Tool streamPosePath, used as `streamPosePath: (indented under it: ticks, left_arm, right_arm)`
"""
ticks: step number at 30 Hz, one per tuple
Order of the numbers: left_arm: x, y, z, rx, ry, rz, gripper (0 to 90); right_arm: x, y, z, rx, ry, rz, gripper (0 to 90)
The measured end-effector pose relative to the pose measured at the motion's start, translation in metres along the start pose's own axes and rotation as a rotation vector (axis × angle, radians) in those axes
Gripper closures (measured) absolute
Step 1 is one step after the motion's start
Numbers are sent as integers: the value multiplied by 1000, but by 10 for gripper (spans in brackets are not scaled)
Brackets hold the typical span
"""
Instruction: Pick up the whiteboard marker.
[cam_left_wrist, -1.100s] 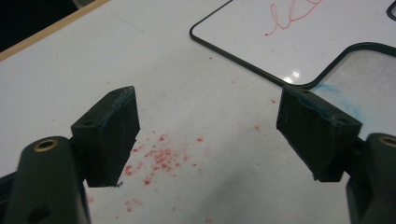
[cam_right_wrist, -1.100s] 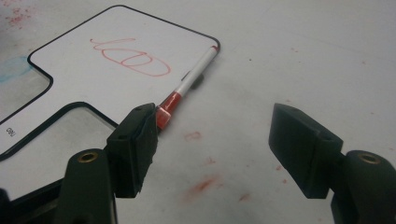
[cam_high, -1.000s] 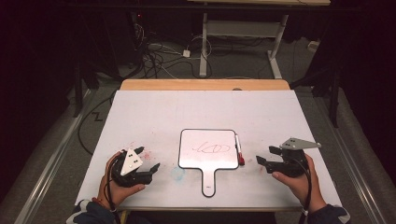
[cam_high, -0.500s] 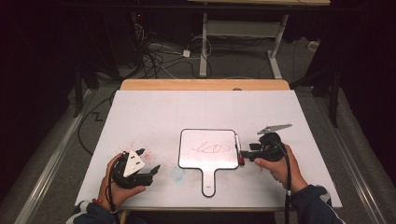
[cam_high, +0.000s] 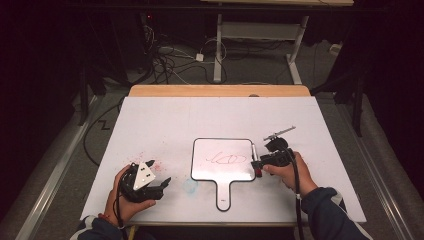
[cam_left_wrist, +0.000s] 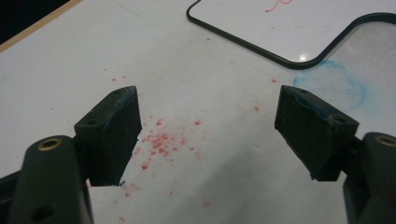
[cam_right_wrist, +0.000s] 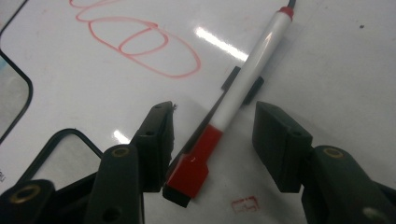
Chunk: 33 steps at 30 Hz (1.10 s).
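Marker (cam_right_wrist: 243, 88) betw. right gripper (cam_right_wrist: 212, 140) closing jaws, pads off, red scribble (cam_right_wrist: 140, 42) legible.

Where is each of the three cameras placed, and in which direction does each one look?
High view: above the person's side, facing forward and down on the table; both hands show, with left gripper and right gripper.
Left gripper view: on the left gripper, facing the tabletop's red specks; its jaws stand wide apart.
Right gripper view: on the right gripper, facing the marker between its closing jaws, untouched.
Shared: the handled whiteboard.
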<state>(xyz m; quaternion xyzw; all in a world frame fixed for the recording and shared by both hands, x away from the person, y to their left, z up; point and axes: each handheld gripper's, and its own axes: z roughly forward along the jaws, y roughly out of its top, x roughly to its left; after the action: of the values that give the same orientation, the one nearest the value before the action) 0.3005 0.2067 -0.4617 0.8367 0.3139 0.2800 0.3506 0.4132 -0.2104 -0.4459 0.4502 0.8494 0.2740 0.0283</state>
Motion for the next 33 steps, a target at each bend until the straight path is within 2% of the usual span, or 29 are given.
streamPosePath:
  ticks: [6,11,15,19,22,27,33]
  left_arm:
    - [0,1,1,7,-1,5,218]
    - [-1,1,3,16,-4,10,217]
    - [-2,2,3,19,-7,16,218]
    - [-1,1,4,20,-10,14,218]
    - [-1,1,4,22,-11,12,219]
    - [-2,2,4,21,-15,8,224]
    - [-2,7,6,9,-35,-18,233]
  right_arm:
    - [-4,-1,4,5,6,26,589]
    - [0,2,6,15,-8,10,669]
    - [1,4,9,14,23,8,745]
    - [4,6,9,1,-8,-15,812]
    - [4,5,9,-7,-2,-34,818]
    - [7,4,9,-22,-27,-84,820]
    - [10,0,-2,-110,-16,-94,820]
